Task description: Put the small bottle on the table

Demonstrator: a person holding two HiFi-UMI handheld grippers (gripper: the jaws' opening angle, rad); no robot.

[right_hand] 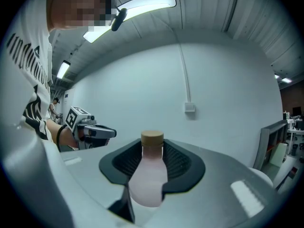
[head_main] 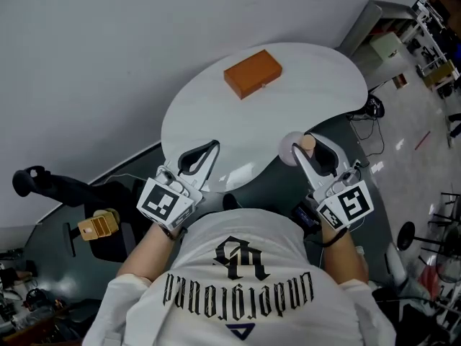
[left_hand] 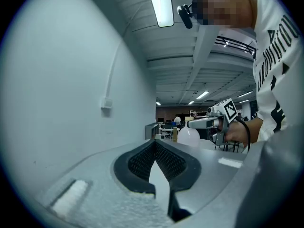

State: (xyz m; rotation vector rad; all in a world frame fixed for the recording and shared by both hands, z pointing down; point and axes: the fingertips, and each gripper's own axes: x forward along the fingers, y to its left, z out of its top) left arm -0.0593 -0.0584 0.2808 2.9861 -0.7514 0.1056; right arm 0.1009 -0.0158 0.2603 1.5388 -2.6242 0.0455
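The small bottle [head_main: 291, 148] has a milky white body and a tan cap [head_main: 308, 144]. My right gripper [head_main: 302, 150] is shut on it and holds it just over the near right edge of the round white table [head_main: 216, 121]. In the right gripper view the bottle [right_hand: 148, 179] stands upright between the black pads, cap [right_hand: 152, 137] on top. My left gripper [head_main: 214, 145] hovers over the table's near left edge. Its tips [left_hand: 155, 144] meet with nothing between them. The bottle [left_hand: 188, 137] also shows in the left gripper view.
An orange box [head_main: 252, 72] lies on the far part of the table. A black stand [head_main: 43, 182] and a yellow object [head_main: 99, 225] are on the floor at the left. Cables [head_main: 371, 107] and a grey cabinet [head_main: 374, 20] are at the right.
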